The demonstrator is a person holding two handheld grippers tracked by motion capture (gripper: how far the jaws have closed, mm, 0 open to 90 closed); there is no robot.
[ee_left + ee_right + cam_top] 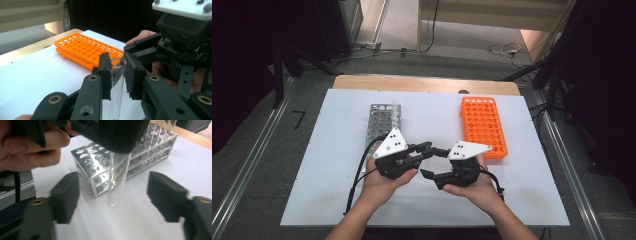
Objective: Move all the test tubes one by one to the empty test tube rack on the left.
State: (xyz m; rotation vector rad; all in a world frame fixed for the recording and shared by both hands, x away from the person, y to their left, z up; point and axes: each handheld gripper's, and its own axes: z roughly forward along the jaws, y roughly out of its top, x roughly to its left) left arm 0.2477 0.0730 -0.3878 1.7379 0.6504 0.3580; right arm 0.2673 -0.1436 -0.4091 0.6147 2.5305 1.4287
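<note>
My left gripper (117, 60) is shut on a clear glass test tube (117, 82), which stands upright between its pads. In the high view the left gripper (426, 149) points right and meets my right gripper (430, 162), which points left, over the middle of the white table. My right gripper (115, 193) stands open, its jaws wide on either side of the tube (117, 182) and not touching it. The tube's round bottom hangs just above the table, with its top hidden under the left gripper's black body.
A metal rack (379, 122) with several tubes at its far end stands behind the left hand. An orange rack (483, 125) lies at the right. Both sit on the white board (337, 150), whose wooden edge (427, 84) runs along the back.
</note>
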